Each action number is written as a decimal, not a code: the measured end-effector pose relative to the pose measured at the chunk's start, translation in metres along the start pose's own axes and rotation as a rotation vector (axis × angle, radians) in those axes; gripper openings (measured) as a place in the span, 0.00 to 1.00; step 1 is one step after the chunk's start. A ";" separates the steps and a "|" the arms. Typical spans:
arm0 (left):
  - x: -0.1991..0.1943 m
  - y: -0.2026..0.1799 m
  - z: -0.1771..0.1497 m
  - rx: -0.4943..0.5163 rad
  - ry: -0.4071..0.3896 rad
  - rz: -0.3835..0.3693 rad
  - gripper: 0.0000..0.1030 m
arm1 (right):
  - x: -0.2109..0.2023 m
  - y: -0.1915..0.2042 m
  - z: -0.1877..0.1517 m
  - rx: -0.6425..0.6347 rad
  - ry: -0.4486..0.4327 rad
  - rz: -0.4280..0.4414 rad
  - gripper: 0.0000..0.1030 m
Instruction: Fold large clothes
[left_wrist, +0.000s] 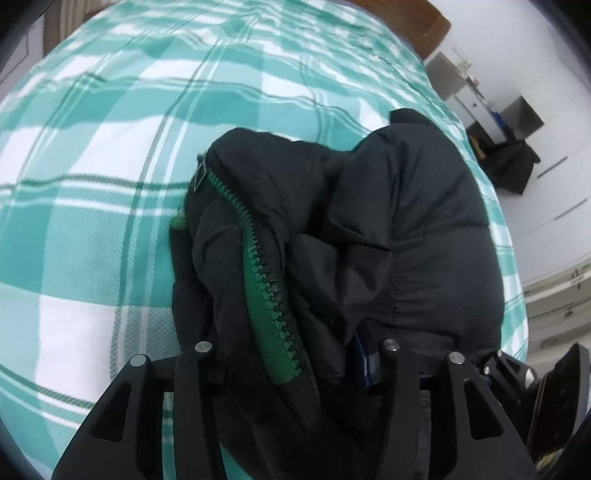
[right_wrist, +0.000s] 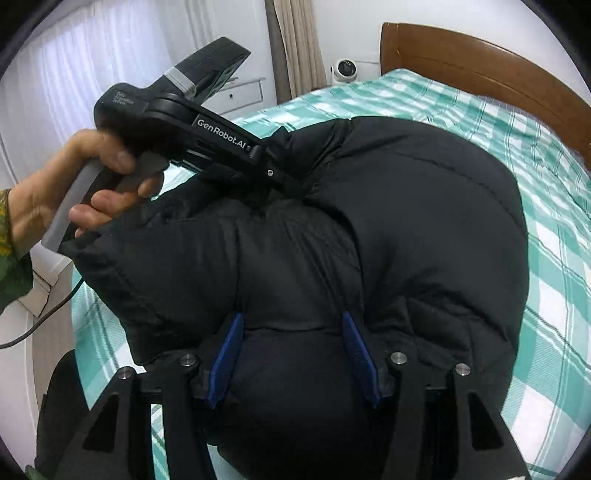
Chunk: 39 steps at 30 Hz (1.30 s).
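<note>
Black puffer jacket (right_wrist: 369, 240) bunched on plaid bed (right_wrist: 546, 258), both tongs clamping folds

I was working in a home bedroom. A bed with a teal-and-white plaid cotton sheet (right_wrist: 546, 236) filled the scene, backed at the far end by a curved brown wooden headboard (right_wrist: 480, 62). Sheer white curtains (right_wrist: 92, 55) hung at the far left, beside a small white round camera (right_wrist: 345, 70) and beige drapes (right_wrist: 295, 44).
</note>
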<state>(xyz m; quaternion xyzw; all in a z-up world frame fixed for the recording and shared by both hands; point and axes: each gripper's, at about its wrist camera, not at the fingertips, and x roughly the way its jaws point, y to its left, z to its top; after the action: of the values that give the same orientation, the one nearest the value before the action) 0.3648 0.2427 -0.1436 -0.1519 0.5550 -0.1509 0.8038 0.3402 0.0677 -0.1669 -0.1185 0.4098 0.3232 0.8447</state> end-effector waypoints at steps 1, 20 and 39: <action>0.007 0.004 -0.001 -0.025 -0.006 -0.008 0.50 | 0.005 0.000 -0.001 -0.005 0.000 -0.013 0.55; 0.014 0.001 -0.006 -0.044 -0.035 0.035 0.52 | -0.103 -0.024 -0.058 0.154 -0.050 0.103 0.50; -0.043 -0.001 -0.028 -0.094 -0.180 0.060 0.75 | -0.145 -0.026 -0.080 0.215 -0.108 0.093 0.79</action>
<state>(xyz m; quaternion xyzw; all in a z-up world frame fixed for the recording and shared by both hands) 0.3241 0.2573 -0.1157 -0.1858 0.4915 -0.0864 0.8465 0.2417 -0.0540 -0.1078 0.0096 0.4013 0.3220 0.8575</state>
